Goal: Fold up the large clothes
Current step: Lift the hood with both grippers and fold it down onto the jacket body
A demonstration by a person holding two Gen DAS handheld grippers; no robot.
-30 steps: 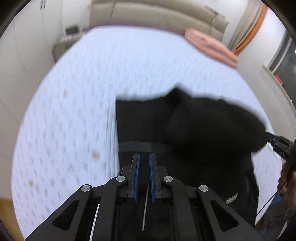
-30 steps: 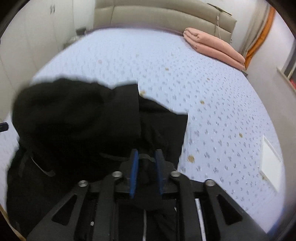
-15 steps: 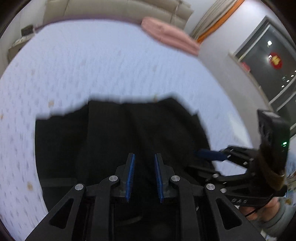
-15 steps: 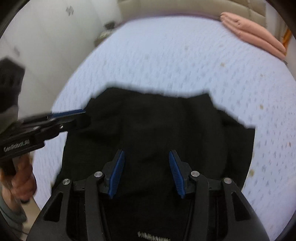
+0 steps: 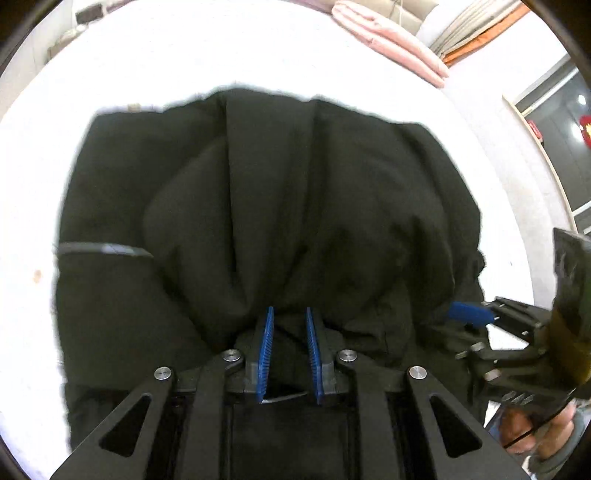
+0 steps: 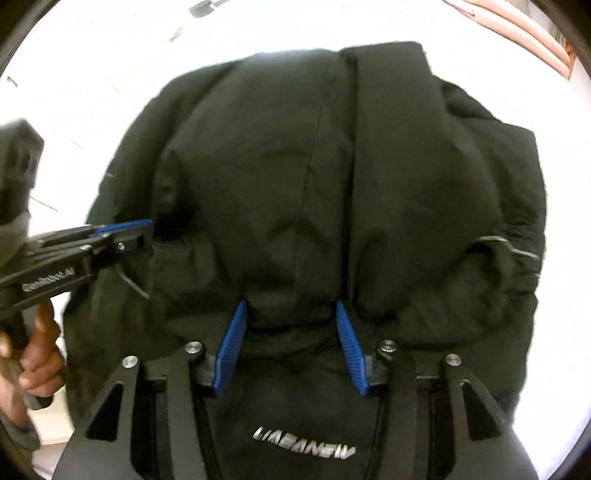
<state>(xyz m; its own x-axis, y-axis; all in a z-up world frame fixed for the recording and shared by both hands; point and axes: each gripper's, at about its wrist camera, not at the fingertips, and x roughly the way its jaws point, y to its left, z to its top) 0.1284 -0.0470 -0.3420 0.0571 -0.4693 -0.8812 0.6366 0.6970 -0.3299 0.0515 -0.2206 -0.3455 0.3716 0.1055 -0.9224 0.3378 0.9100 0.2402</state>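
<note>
A large black jacket lies folded over on the white bed and fills both views. A silver logo shows on its near part. My left gripper is over the jacket's near edge, jaws a little apart, with black cloth between the blue pads. My right gripper is open wide just above the jacket. The right gripper also shows in the left wrist view at the jacket's right edge. The left gripper shows in the right wrist view at its left edge.
The white bed spreads around the jacket. A folded pink blanket lies at the far right of the bed. A bedside table stands at the far left. A wall and a window are at the right.
The jacket's top part has been brought over and laid down on itself. Both grippers have dropped close to the jacket. The right gripper has opened.
</note>
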